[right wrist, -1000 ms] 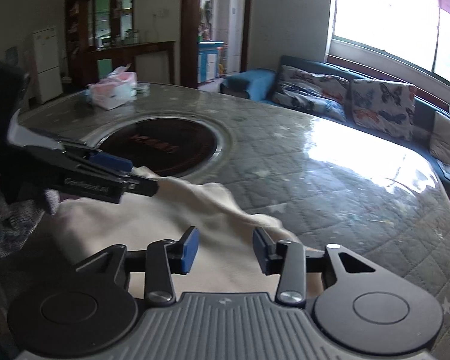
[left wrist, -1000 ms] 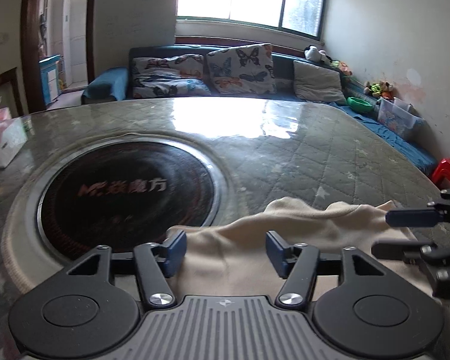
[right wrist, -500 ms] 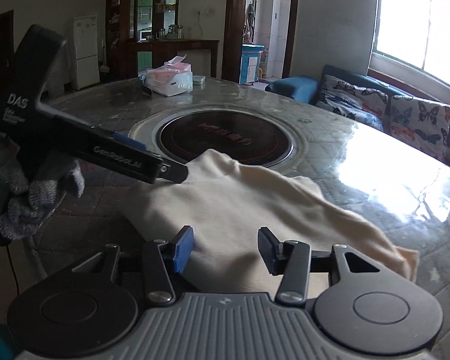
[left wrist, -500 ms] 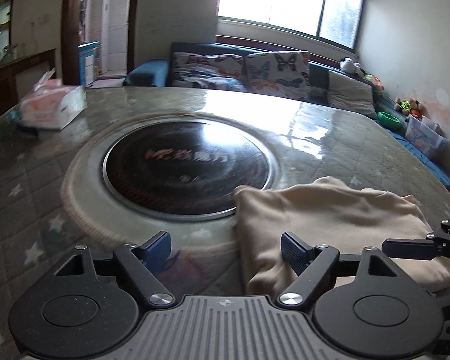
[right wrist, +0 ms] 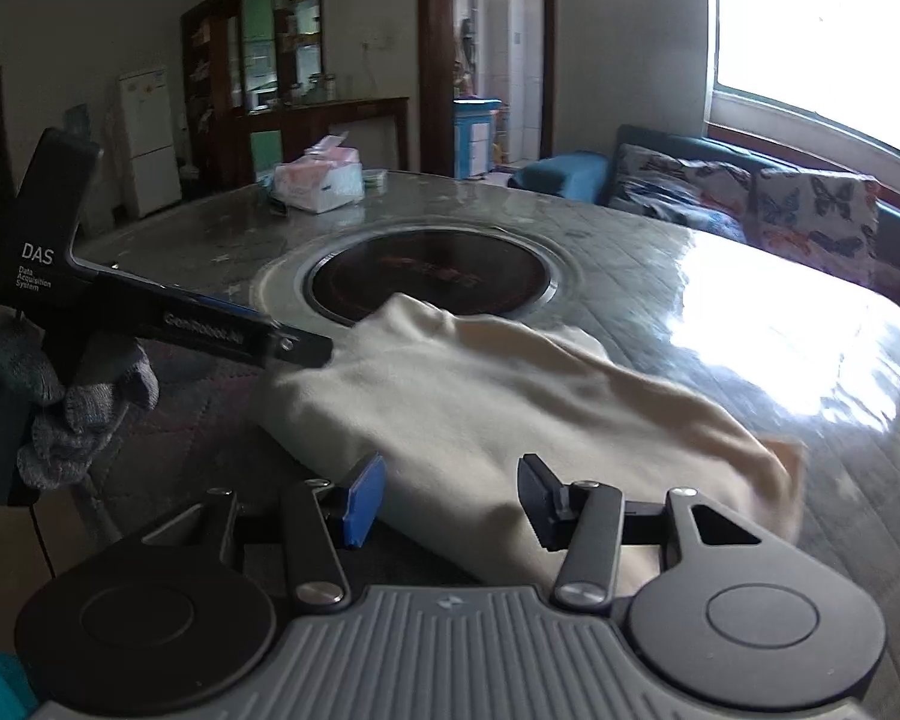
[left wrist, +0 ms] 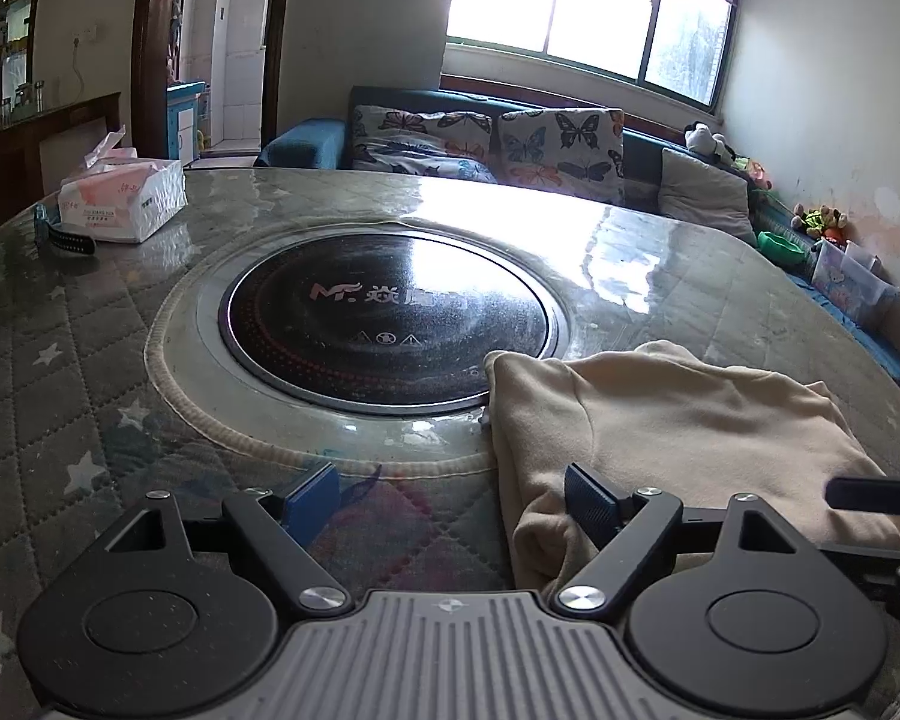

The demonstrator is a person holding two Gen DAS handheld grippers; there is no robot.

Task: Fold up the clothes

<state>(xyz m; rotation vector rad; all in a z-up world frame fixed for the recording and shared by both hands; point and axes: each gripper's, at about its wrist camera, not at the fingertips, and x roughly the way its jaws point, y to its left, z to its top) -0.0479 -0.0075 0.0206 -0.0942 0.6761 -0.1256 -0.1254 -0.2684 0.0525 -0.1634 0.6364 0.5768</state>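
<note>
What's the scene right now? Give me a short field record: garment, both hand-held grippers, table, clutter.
garment: cream garment, bunched in a rough fold on the table, its far corner over the rim of the black cooktop
left hand-held gripper: open, nothing held, at the garment's left edge
right hand-held gripper: open over the garment's near edge, not pinching
table: quilted star-pattern cover
clutter: tissue box at far left

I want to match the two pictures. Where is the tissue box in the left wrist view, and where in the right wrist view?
Left wrist view: the tissue box stands at the far left of the table, left of and beyond the round black cooktop.
Right wrist view: the tissue box stands at the far edge of the table, upper centre-left, beyond the cooktop.
Shared landmark: the round black cooktop set in the table.
</note>
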